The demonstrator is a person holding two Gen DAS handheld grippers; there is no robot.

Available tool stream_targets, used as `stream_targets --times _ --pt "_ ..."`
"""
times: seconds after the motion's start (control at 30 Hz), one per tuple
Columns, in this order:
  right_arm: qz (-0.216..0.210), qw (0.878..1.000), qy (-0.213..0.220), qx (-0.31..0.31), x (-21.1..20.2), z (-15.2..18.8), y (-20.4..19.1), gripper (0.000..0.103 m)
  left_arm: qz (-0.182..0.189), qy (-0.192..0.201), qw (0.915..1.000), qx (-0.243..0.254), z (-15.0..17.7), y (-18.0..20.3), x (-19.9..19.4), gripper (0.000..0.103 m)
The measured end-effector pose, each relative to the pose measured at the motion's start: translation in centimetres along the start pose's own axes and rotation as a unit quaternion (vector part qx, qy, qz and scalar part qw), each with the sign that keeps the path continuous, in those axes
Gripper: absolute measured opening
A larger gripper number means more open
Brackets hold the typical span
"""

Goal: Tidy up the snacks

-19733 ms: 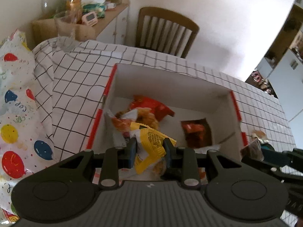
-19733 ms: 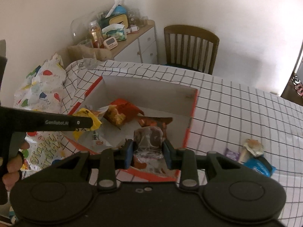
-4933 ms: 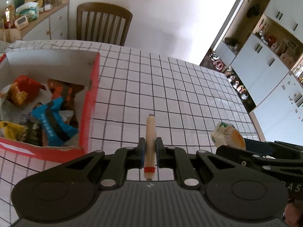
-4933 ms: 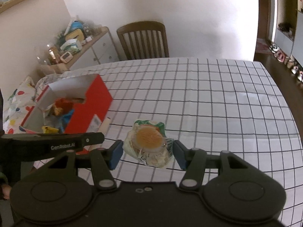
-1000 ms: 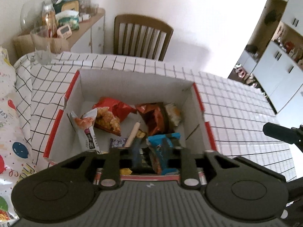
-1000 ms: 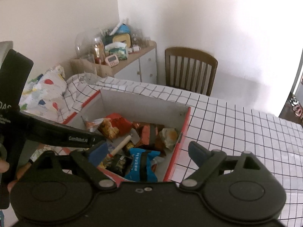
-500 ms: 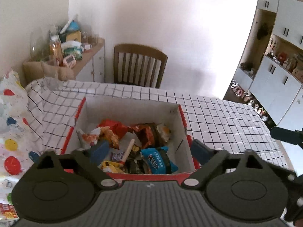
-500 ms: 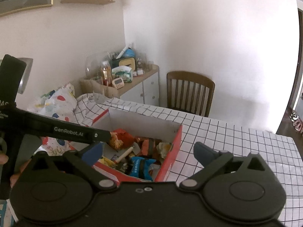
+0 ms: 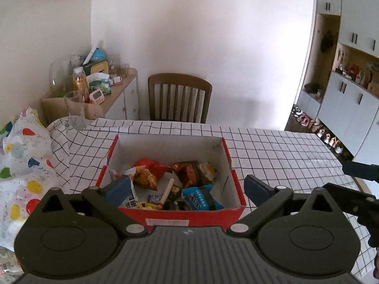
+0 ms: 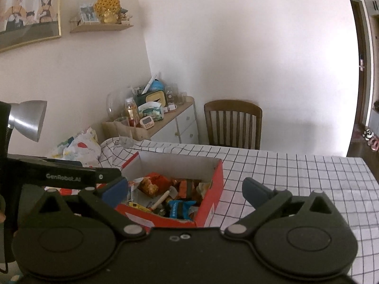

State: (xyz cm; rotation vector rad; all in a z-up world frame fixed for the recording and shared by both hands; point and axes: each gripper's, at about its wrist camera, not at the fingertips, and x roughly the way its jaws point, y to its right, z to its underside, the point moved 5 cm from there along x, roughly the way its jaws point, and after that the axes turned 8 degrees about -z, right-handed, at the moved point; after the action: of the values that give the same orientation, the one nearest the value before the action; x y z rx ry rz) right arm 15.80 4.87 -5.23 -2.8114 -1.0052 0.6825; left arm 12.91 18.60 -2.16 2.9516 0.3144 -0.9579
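Observation:
A red cardboard box (image 9: 189, 217) with white inner walls stands on the checked tablecloth (image 9: 284, 156). Inside lie several snack packs: a blue packet (image 9: 200, 200), a red bag (image 9: 151, 165), a pale stick (image 9: 167, 191) and a round yellow-centred pack (image 9: 207, 170). My left gripper (image 9: 187, 187) hangs above and in front of the box, its jaws opening wide with nothing between them. My right gripper (image 10: 185, 189) is open and empty, held back from the box (image 10: 213, 196), whose blue packet (image 10: 178, 209) shows. The left tool's black body (image 10: 64, 177) crosses the right wrist view.
A wooden chair (image 9: 180, 99) stands behind the table. A sideboard (image 9: 123, 78) at the back left carries bottles and clutter. A balloon-print bag (image 9: 21, 161) lies at the left, a grey lamp (image 10: 26, 118) above it. White cupboards (image 9: 350, 94) line the right.
Both grippers have drawn back and up from the box, which now looks smaller. The left jaws went from narrow to wide; the right jaws widened a little.

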Motion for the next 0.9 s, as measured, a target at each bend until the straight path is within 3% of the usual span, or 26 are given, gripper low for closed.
stream_targets --times 0.37,0.9 --pt "-0.003 1.000 0.005 0.013 -1.0 0.2 0.2 0.103 0.004 0.019 0.9998 0.004 -0.5 0.9 -1.4 0.102" --pt "0.004 0.999 0.016 0.032 -2.1 -1.1 0.8 0.103 -0.002 -0.012 0.9999 0.004 -1.0 1.3 -1.7 0.102"
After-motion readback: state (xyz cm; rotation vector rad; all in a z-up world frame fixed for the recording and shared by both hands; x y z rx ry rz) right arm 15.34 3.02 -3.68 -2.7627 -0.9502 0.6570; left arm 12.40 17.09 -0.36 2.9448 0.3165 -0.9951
